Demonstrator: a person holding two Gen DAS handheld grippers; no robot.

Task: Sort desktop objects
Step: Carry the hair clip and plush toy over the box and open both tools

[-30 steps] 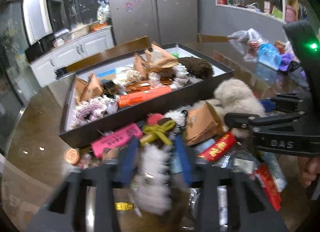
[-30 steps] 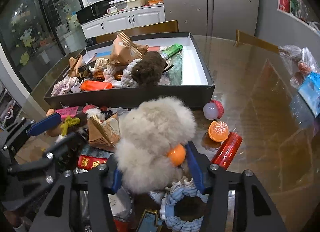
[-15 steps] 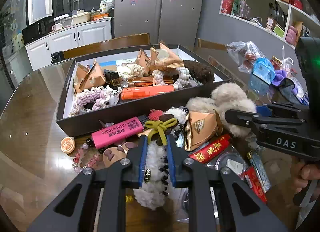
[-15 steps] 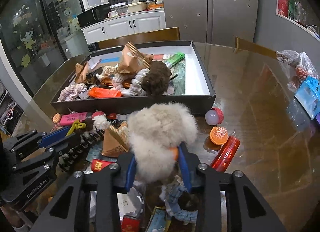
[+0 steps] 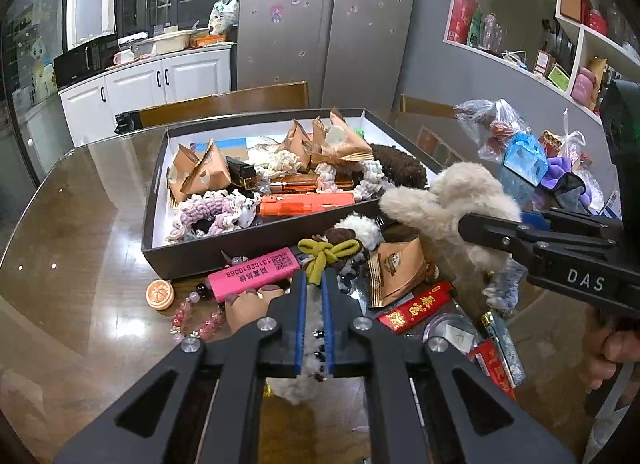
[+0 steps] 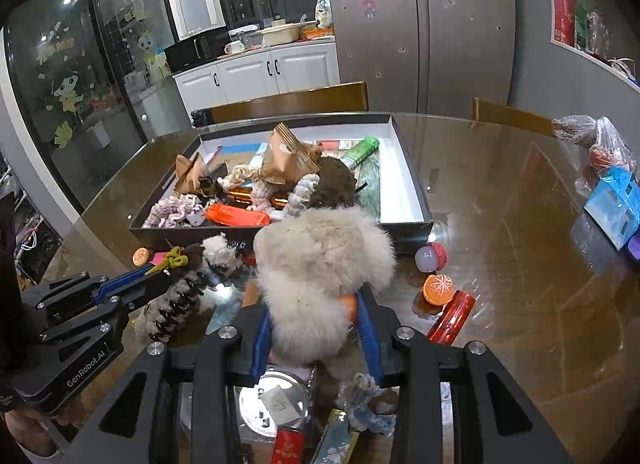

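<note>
My left gripper [image 5: 314, 292] is shut on a white fluffy hair claw clip [image 5: 312, 340] with black teeth, lifted above the table; the clip also shows in the right wrist view [image 6: 176, 306]. My right gripper [image 6: 316, 312] is shut on a beige fluffy plush [image 6: 320, 264] with an orange part, held up in front of the dark sorting box [image 6: 404, 167]. The plush also shows in the left wrist view [image 5: 452, 203]. The box [image 5: 154, 199] holds paper packets, knitted scrunchies, an orange case and a brown plush.
Loose items lie before the box: a pink lighter [image 5: 256, 274], a yellow-green hair tie [image 5: 326, 254], a brown snack packet [image 5: 394, 270], red packets [image 5: 418, 306], a bead bracelet [image 5: 192, 314], an orange ball [image 6: 438, 288], a red tube [image 6: 452, 318]. Plastic bags [image 5: 520, 143] stand at right.
Both grippers have risen with their loads. The left jaws closed tighter on the hair clip and lifted it; the right lifted the plush toward the box.
</note>
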